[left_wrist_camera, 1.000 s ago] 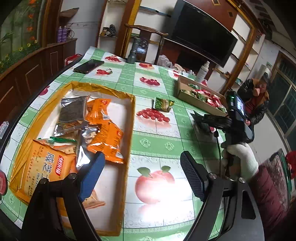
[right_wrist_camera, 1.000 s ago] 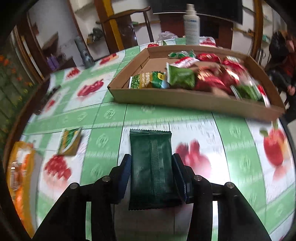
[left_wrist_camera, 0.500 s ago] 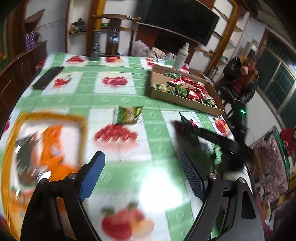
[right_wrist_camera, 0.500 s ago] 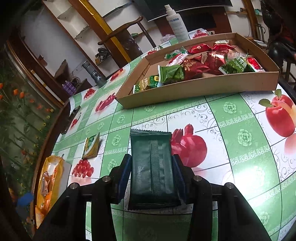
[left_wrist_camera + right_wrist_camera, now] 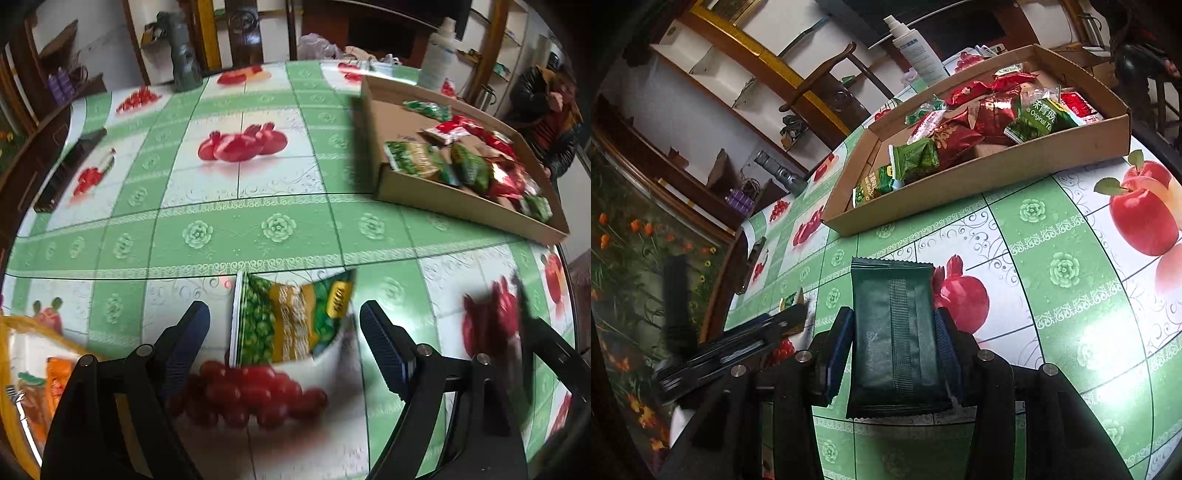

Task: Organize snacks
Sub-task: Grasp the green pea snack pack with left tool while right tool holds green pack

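Two grippers: my right gripper (image 5: 893, 354) clamps a dark green packet (image 5: 893, 332) at lower centre; my left gripper (image 5: 284, 350) gapes wide around a green pea packet (image 5: 291, 321) lying on the tablecloth (image 5: 229, 221), untouched

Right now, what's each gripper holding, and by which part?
Right gripper clamps the dark green packet across its long side edges. Left gripper holds nothing, open around the green pea snack.

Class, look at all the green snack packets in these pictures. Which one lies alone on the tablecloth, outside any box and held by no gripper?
The green-and-yellow pea packet, lying flat between the open left gripper fingers. The other green packets sit in the cardboard box, and the dark green packet is clamped in the right gripper.
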Tool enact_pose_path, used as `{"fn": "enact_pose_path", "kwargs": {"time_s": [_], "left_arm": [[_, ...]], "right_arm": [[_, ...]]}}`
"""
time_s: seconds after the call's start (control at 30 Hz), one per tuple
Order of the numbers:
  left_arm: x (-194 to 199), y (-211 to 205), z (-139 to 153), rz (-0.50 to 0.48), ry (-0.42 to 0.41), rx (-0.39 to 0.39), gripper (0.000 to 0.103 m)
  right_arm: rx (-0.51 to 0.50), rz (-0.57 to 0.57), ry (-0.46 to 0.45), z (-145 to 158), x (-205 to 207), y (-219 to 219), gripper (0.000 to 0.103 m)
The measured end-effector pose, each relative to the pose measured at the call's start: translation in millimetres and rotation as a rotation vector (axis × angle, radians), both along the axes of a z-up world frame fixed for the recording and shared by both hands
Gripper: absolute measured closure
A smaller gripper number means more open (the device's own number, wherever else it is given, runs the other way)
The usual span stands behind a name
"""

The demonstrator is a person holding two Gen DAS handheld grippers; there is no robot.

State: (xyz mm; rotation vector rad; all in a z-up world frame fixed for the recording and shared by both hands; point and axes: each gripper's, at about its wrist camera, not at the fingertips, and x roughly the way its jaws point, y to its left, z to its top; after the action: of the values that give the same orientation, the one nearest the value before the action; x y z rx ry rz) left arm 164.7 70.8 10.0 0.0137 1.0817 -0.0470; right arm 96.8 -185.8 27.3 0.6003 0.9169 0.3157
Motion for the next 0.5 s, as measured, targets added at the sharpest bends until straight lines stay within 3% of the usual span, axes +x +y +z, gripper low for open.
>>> {"fn": "enact_pose_path", "kwargs": {"time_s": [0.1, 0.13, 0.23, 0.5], "left_arm": [[0, -4, -3, -0.026, -0.010, 0.028, 0.023], [-3, -5, -2, -0.046, -0.021, 0.021, 0.042], [-12, -8, 6, -0.075, -0.039, 0.005, 0.055], [-47, -14, 37, -0.137, -0.100, -0.081, 0.056]], "right_arm": [[-0.008, 0.000, -0.007, 3, -1, 2, 0.057], [-0.013, 0.000, -0.009, 3, -1, 3, 0.057], [-0.030, 0.008, -0.014, 4, -2, 7, 0.057], [-0.069, 0.025, -0.041, 6, -5, 14, 0.057]]}}
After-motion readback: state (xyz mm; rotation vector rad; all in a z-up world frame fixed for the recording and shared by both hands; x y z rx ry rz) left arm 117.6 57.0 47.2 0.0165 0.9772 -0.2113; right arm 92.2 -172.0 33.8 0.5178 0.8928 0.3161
